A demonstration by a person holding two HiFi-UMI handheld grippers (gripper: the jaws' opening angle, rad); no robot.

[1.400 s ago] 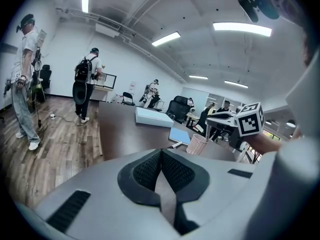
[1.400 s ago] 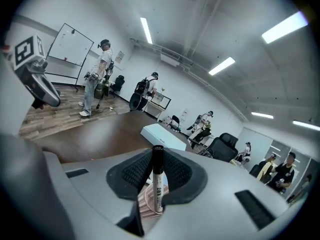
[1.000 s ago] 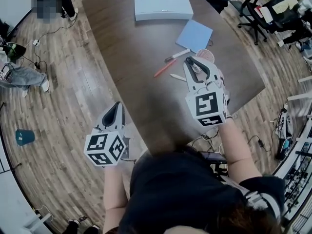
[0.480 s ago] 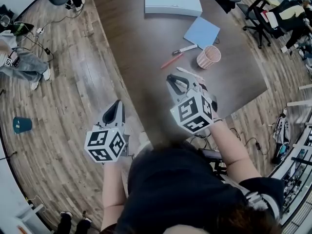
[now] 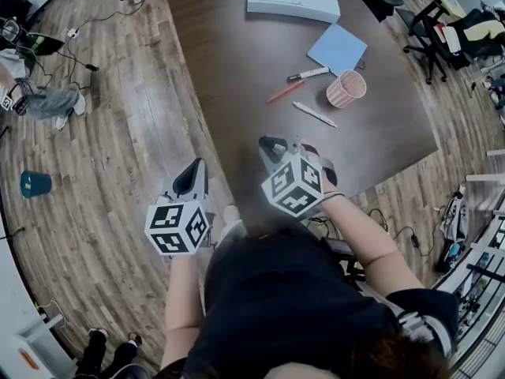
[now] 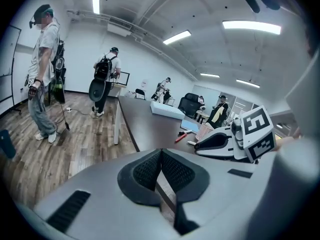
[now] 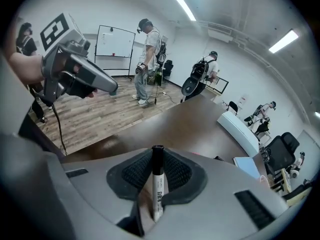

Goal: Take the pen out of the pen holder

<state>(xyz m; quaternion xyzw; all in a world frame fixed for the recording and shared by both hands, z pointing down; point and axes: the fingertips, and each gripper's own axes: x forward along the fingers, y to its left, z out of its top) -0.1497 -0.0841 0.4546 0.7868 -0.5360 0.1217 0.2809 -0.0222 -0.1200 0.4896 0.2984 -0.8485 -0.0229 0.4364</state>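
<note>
Right hand-held gripper (image 7: pixel 157 156), at the table (image 5: pixel 237 69) edge at lower centre, has just tightened its jaws on the pen (image 7: pixel 157 186), clear of the holder (image 5: pixel 346 89) at upper right; the slim barrel could likely pivot or slip floorward; left hand-held gripper (image 6: pixel 161 159) jaws together, empty.

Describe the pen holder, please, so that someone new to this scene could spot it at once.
On the dark table, find the blue notebook near the right edge. Just below it in the head view stands the pen holder, a pink mesh cup. It is the only round thing there; the pens beside it lie flat.
</note>
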